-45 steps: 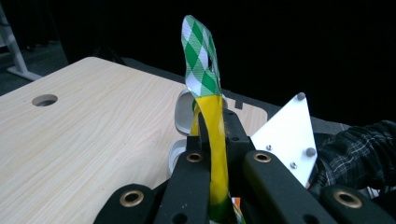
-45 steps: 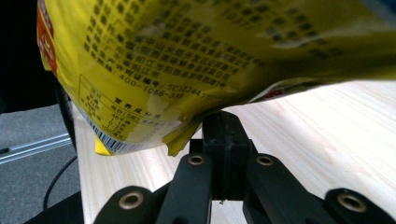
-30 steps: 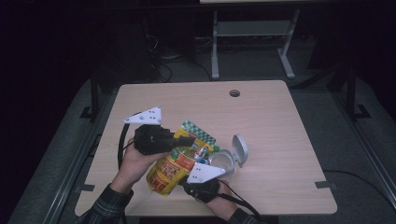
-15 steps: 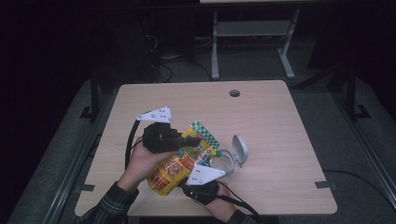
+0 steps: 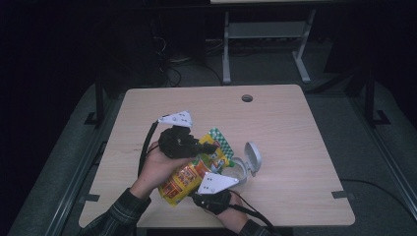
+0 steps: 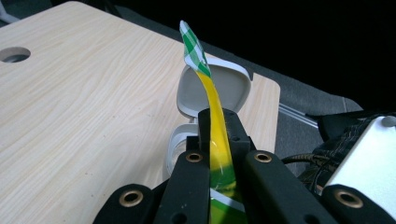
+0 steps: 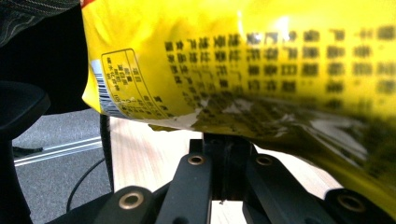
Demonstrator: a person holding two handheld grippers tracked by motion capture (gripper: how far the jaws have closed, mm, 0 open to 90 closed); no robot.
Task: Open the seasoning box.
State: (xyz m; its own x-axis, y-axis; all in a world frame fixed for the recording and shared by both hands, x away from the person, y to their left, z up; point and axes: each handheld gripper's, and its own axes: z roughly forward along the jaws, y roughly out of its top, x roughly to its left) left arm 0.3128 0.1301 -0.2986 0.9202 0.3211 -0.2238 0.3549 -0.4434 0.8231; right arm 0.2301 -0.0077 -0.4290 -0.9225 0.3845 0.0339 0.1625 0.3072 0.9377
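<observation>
A yellow snack bag (image 5: pixel 189 177) with a green-checked top hangs tilted over the table's near middle. My left gripper (image 5: pixel 210 147) reaches in from the left and is shut on the bag's upper edge. In the left gripper view the jaws (image 6: pixel 218 135) pinch the thin yellow strip (image 6: pixel 210 98), which stands up between them. My right gripper (image 5: pixel 206 189) sits under its grey plate at the bag's lower end. In the right gripper view its jaws (image 7: pixel 224 142) are together at the bag's crumpled bottom edge, with the printed back (image 7: pixel 261 60) overhead.
A small white round container (image 5: pixel 241 169) with its lid (image 5: pixel 253 157) flipped open stands just right of the bag; the same container (image 6: pixel 224 91) lies behind the strip. The wooden table (image 5: pixel 295 128) has a cable hole (image 5: pixel 247 98) at the back. Cables trail from both grippers.
My left hand and gripper have moved to the right, carrying the bag's top toward the white container. The right gripper has stayed where it was.
</observation>
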